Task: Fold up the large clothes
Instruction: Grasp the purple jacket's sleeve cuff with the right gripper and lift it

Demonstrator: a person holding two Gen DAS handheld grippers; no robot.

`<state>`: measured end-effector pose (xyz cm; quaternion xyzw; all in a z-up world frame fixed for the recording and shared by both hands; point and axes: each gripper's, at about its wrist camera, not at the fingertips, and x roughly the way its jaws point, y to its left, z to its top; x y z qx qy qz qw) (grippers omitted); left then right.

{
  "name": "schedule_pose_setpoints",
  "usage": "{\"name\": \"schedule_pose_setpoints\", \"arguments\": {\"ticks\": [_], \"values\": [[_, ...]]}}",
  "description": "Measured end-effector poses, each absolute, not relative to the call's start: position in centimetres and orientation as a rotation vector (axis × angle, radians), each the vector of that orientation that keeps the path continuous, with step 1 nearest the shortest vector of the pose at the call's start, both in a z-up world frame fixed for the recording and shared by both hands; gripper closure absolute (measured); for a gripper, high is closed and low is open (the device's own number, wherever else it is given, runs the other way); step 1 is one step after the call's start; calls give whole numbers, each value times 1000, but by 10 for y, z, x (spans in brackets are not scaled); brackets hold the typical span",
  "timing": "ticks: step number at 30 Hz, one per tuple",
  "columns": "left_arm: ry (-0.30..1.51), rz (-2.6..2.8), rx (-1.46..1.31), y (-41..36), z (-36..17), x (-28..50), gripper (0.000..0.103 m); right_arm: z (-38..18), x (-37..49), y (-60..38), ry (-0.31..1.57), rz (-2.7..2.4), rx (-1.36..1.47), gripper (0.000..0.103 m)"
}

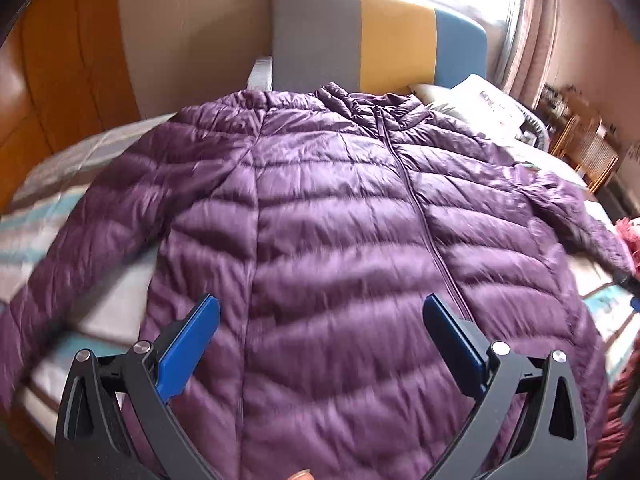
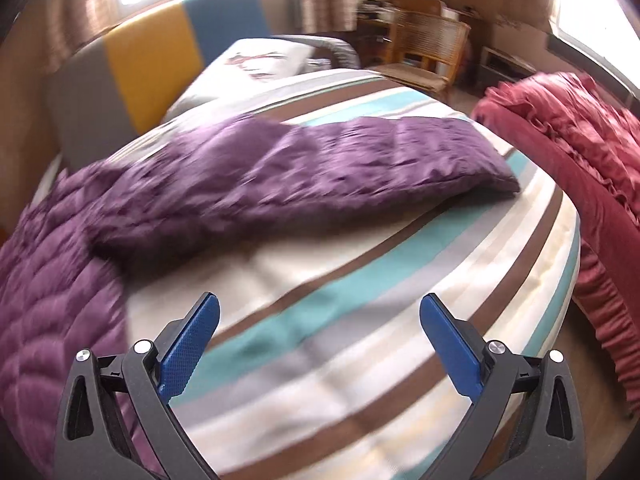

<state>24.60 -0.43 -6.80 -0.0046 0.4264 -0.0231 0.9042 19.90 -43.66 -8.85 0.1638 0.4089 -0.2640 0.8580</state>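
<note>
A purple quilted puffer jacket point(image 1: 328, 220) lies front up and zipped on the striped bed point(image 1: 48, 208), collar toward the headboard, both sleeves spread out. My left gripper point(image 1: 320, 308) is open and empty, hovering above the jacket's lower front near the hem. My right gripper point(image 2: 319, 308) is open and empty above the bare striped bedspread point(image 2: 360, 280). In the right wrist view the jacket's right sleeve point(image 2: 320, 168) stretches across the bed ahead of it, cuff pointing right, with the jacket body point(image 2: 48, 300) at the left.
A grey, yellow and blue headboard point(image 1: 380, 44) and a pillow point(image 1: 480, 100) are at the far end. A red ruffled blanket point(image 2: 580, 168) hangs at the bed's right side. A wooden chair point(image 2: 432, 48) stands beyond, and a wooden wardrobe point(image 1: 60, 60) is at the left.
</note>
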Motion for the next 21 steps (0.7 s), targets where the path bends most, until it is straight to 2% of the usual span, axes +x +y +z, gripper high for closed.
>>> {"name": "schedule_pose_setpoints", "arguments": {"ticks": [5,12,14,16,17,18,19,21], "values": [[912,-38,-15,-9,-78,287,2,-99,211,-510,830,-703,488,9],[964,-31,-29,-8,-95,325,2,-111,223,-569,763,-806,674,22],[973,-29,-28,-9,-97,331,2,-110,228,-576,753,-815,686,37],[973,-27,-15,-10,-97,339,2,-110,234,-582,752,-824,688,58],[973,-29,-11,-11,-97,342,2,-110,237,-585,751,-815,688,64],[979,-30,-10,-11,-99,346,2,-109,239,-586,754,-804,688,75],[985,-32,-12,-11,-100,348,2,-108,243,-586,760,-790,680,82],[982,-34,-17,-11,-103,349,2,-103,251,-581,769,-770,625,88]]}}
